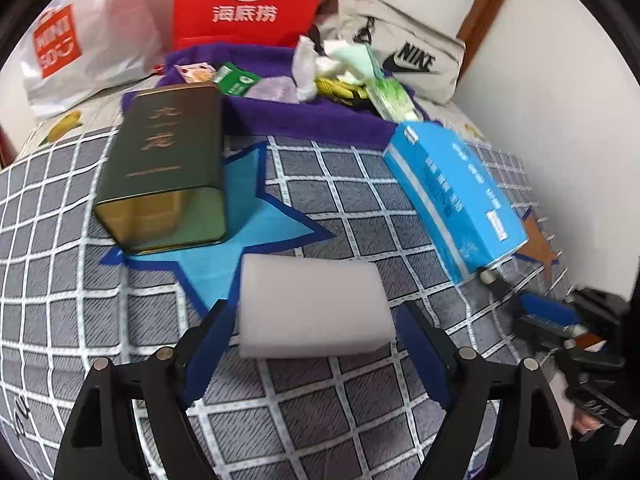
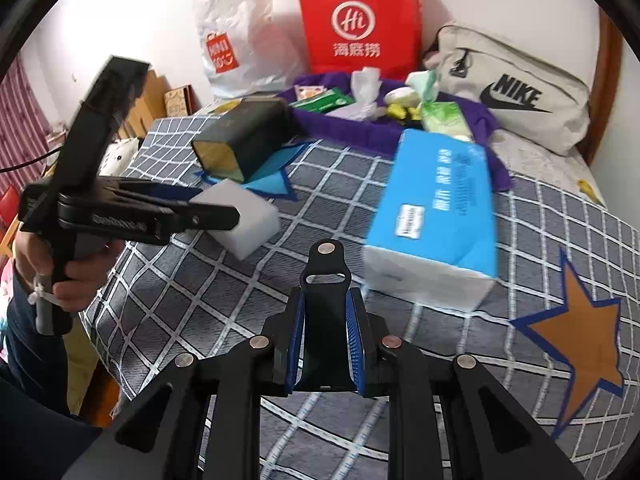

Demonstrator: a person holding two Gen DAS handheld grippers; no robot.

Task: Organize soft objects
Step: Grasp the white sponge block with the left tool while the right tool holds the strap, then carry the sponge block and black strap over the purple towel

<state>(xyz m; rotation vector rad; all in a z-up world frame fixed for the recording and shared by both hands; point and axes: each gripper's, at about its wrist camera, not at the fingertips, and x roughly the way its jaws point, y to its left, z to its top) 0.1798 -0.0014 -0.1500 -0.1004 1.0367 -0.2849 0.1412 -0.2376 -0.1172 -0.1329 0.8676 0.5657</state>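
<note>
Our left gripper [image 1: 316,344], jaws apart, straddles the white sponge block [image 1: 314,308]; we should squeeze gently, centred. Our right gripper [image 2: 325,344] sits together, empty.

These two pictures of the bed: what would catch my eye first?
Probably the red shopping bag standing against the wall at the back. Next, the bright blue tissue box lying on the checked bedspread, and the white foam block between the fingers of the open left claw.
</note>
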